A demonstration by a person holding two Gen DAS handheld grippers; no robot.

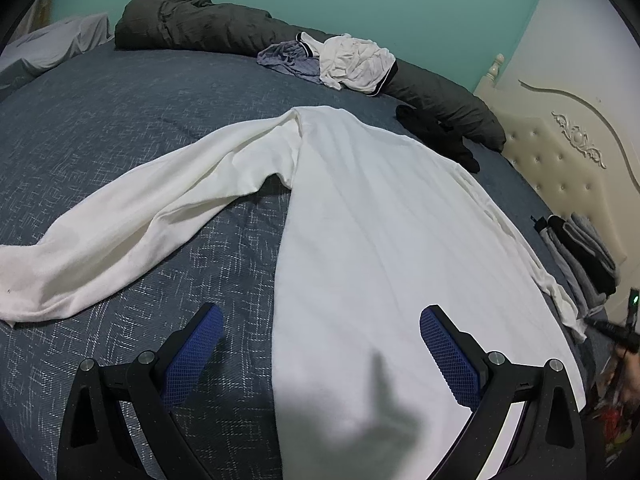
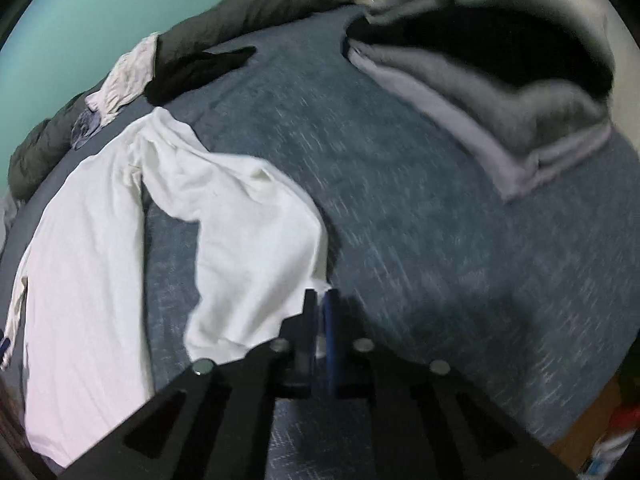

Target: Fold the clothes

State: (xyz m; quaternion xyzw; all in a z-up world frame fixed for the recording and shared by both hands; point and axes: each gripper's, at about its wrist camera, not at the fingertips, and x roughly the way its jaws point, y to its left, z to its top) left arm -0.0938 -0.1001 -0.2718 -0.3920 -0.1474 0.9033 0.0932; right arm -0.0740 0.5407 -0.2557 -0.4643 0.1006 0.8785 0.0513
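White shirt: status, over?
Left gripper open over shirt hem. Right gripper shut on sleeve cuff. Nothing in the way; folded stack lies apart.

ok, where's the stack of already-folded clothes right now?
The folded stack sits at the upper right of the right wrist view, on the blue bedspread against the cream headboard. In the left wrist view it lies at the far right edge.

A home bedroom: a bed spread with a patterned blue-grey cover, a cream tufted headboard with carved scrollwork, and a teal painted wall. A dark rolled duvet lies along the far edge, with loose laundry and a stack of folded clothes nearby.
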